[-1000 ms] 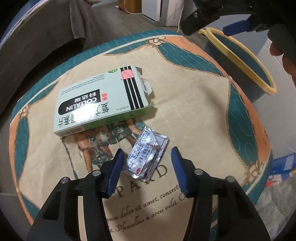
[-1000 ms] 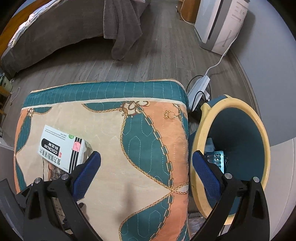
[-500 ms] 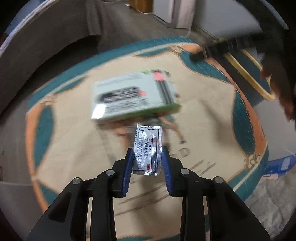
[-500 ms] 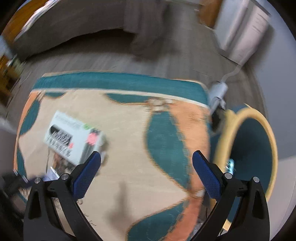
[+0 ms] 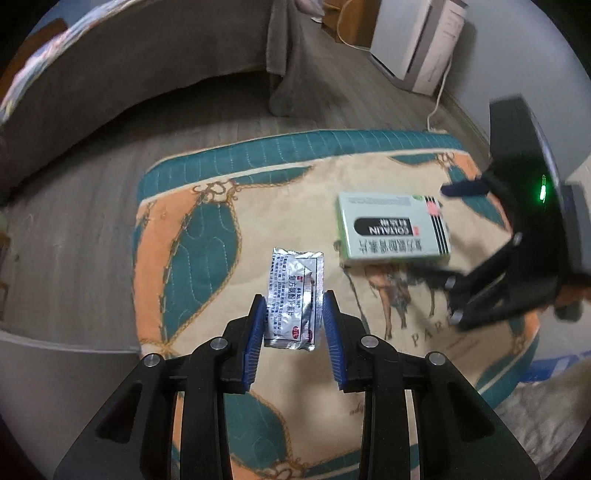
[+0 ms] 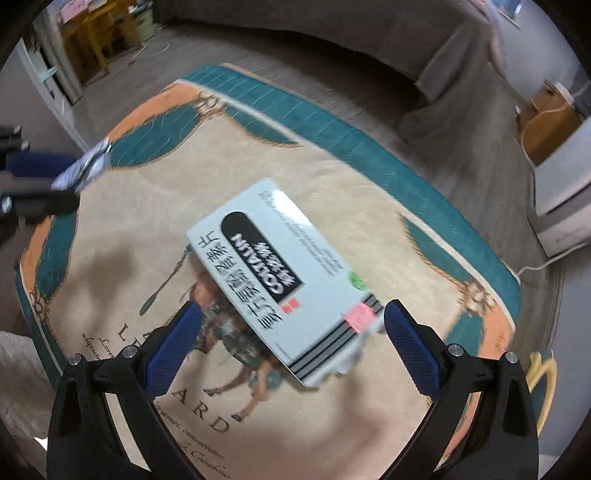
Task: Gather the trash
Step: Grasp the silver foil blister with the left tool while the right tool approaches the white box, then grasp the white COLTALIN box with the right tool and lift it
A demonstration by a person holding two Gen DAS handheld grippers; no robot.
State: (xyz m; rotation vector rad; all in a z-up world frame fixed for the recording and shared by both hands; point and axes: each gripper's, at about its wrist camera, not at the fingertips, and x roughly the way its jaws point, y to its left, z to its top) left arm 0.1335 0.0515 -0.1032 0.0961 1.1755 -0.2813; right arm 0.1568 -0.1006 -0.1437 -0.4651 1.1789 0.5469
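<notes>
My left gripper (image 5: 293,325) is shut on a silver foil medicine sachet (image 5: 294,295) and holds it lifted above the patterned cushion top (image 5: 221,221). The sachet also shows at the left of the right wrist view (image 6: 86,168). A white and green medicine box (image 5: 393,229) lies flat on the cushion. In the right wrist view the box (image 6: 284,280) is close in front of my right gripper (image 6: 293,343), which is open, its jaws wide on either side of the box's near end. The right gripper body shows in the left wrist view (image 5: 517,236).
A yellow-rimmed bin edge (image 6: 541,369) shows at the lower right past the cushion. A grey sofa with a hanging blanket (image 5: 291,62) stands behind. A white appliance (image 5: 424,40) with a cord and a wooden table (image 6: 99,33) stand on the wood floor.
My left gripper closed on the sachet, lifted it and swung left. My right gripper swung from the bin to the medicine box, still open.
</notes>
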